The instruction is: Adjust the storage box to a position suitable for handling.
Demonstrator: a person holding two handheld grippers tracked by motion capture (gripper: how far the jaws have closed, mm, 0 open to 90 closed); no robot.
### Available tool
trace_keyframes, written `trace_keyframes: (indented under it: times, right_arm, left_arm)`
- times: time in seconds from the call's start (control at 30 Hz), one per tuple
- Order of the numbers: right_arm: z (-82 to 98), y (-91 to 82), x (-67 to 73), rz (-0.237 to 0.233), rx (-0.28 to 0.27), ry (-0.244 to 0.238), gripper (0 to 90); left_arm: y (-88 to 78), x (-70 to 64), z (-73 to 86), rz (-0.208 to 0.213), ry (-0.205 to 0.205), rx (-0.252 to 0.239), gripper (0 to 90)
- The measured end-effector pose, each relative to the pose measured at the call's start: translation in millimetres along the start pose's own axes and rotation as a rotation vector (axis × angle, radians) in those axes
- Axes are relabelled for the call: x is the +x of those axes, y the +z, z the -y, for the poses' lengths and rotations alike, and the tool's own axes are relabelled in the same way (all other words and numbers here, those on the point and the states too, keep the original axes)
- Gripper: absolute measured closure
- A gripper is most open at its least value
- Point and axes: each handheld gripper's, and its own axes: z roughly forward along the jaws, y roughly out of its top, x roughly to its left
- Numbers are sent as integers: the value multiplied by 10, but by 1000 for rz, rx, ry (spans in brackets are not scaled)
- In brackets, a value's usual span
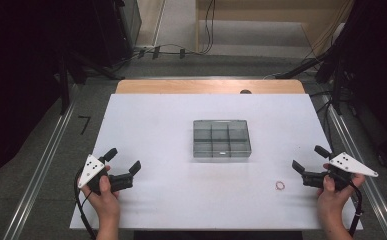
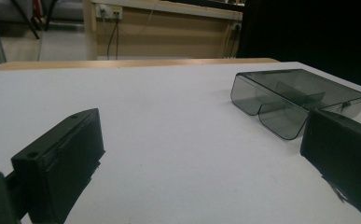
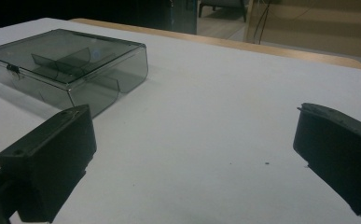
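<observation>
Box [image 1: 221,138], clear grey plastic, lid shut, sits mid table [image 1: 171,200], well apart from both claws. Looks light, hard, slippery. Pinch side walls. Left gripper [image 1: 124,160], right gripper [image 1: 310,158]: spread wide, holding nothing.

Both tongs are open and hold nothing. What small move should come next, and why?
Probably bring the right tongs inward and down toward the small rubber band, since it lies on the white table closest to them. The left tongs might approach the closed compartment box at the centre. Nothing is touched yet.
</observation>
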Motion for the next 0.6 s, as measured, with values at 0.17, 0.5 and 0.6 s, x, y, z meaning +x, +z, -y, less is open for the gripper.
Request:
trace_keyframes:
  times: [0.17, 0.5, 0.6]
  right_arm:
    - [-2, -2, 7, 4, 1, 0, 0]
    - [-39, 13, 99, 61, 7, -1, 17]
    - [-99, 8, 168, 61, 7, -27, 20]
  left_arm:
    - [9, -19, 6, 11, 16, 5, 0]
    - [36, -19, 21, 8, 15, 18, 0]
    - [39, -15, 23, 9, 16, 20, 0]
